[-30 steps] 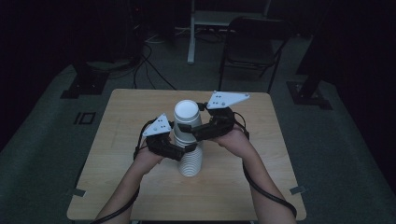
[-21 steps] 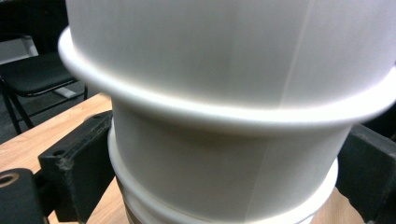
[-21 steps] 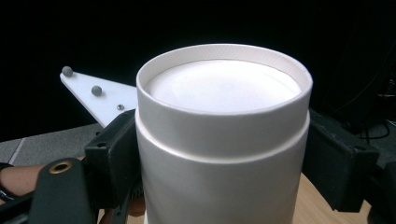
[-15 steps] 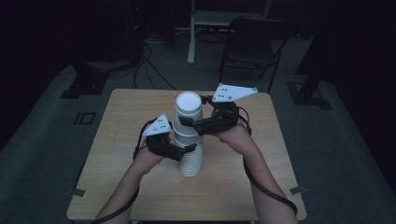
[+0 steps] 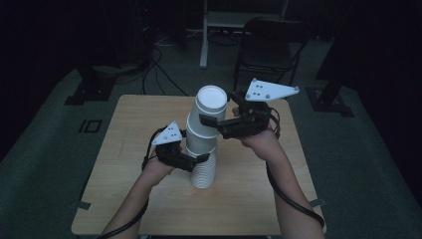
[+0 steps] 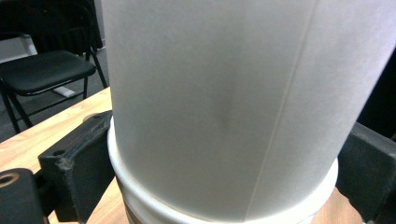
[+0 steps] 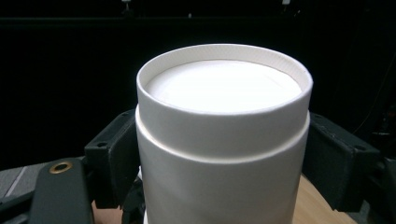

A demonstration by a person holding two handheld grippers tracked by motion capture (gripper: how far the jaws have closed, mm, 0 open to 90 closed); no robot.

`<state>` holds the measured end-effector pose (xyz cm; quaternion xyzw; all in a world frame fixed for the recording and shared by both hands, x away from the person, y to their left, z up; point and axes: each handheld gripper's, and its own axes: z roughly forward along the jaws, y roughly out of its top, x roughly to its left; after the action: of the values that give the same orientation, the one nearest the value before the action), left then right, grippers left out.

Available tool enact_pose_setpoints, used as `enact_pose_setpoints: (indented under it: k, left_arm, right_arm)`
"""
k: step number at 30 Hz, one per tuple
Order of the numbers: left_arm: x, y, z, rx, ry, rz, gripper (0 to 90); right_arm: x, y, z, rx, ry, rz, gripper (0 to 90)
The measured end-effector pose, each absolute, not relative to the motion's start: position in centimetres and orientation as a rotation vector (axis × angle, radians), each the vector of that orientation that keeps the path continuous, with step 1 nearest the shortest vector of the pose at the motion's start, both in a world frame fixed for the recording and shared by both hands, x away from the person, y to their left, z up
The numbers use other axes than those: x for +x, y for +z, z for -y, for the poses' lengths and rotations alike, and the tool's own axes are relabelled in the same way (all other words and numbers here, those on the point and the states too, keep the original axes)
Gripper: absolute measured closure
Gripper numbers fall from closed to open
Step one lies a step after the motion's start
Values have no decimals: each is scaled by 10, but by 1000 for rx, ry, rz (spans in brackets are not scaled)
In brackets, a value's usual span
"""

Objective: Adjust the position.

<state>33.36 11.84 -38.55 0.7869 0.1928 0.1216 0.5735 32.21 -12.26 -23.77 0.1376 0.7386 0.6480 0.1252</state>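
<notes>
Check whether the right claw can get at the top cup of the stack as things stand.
Probably yes: the right claw already has its jaws on either side of the top cup, apparently closed on it, while the left claw holds the stack lower down.

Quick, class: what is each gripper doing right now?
Left gripper: shut on the cup stack.
Right gripper: shut on the top cup.

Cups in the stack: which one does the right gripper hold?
The top cup, upside down, between the right gripper's jaws; the left gripper grips the stack lower down.
</notes>
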Motion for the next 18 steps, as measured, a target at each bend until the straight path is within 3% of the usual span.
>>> enact_pose_setpoints:
  k: [9,18]
  left_arm:
    - [334,-385,-119,1846,285,-450,49]
    - [334,-385,-118,1849,283,-452,48]
  right_arm:
    - [316,-228,148,428,1857,-2104,195]
    - [308,-249,172,485,1801,-2100,196]
